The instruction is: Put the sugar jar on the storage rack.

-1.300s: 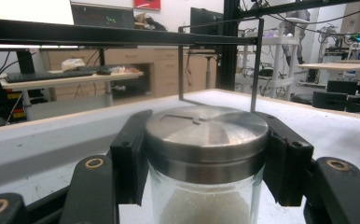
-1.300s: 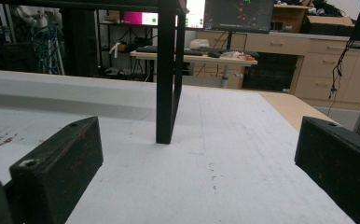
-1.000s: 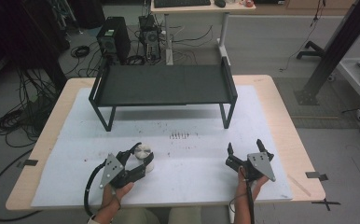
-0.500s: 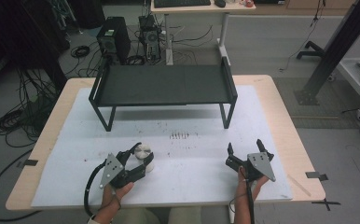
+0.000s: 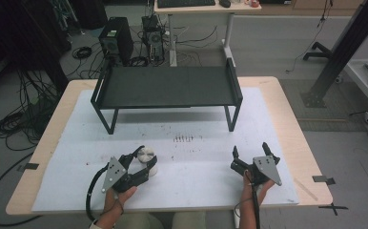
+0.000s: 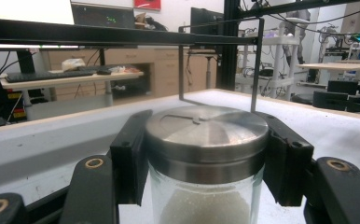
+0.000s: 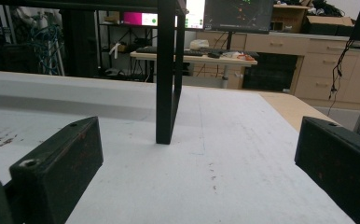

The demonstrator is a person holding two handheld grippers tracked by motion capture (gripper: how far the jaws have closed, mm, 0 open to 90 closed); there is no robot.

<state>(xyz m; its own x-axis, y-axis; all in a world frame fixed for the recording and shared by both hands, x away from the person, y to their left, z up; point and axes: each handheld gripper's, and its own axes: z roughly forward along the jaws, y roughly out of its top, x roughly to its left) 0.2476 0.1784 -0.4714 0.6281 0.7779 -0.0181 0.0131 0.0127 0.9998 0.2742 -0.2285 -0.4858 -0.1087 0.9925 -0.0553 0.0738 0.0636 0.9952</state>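
A person seated at the near edge of a table [image 5: 287, 114] holds a pair of tongs in each hand. The left tongs [image 5: 141, 164] are closed on a glass jar [image 5: 147, 157] with a round metal lid [image 6: 206, 128]; in the left gripper view both black jaws press against the sides of the lid, and pale grains show through the glass below it. The jar stands on the white sheet [image 5: 182, 157] that covers most of the table, toward the near left part, well back from the left edge and apart from the sheet's near border. The right tongs [image 5: 250, 155] rest on the sheet near its right front corner with jaws spread wide and nothing between them; the right gripper view shows bare sheet running ahead to one leg [image 7: 166, 74] of the black rack [image 5: 168, 86]. The rack stands across the far half of the table, its flat top bare and its legs close to the sheet's far edge. Between the rack's front legs and the two tongs lies a broad open strip of sheet, marked by a short row of small dark specks [image 5: 183, 139]. Bare wood shows along the table's left, right and near edges
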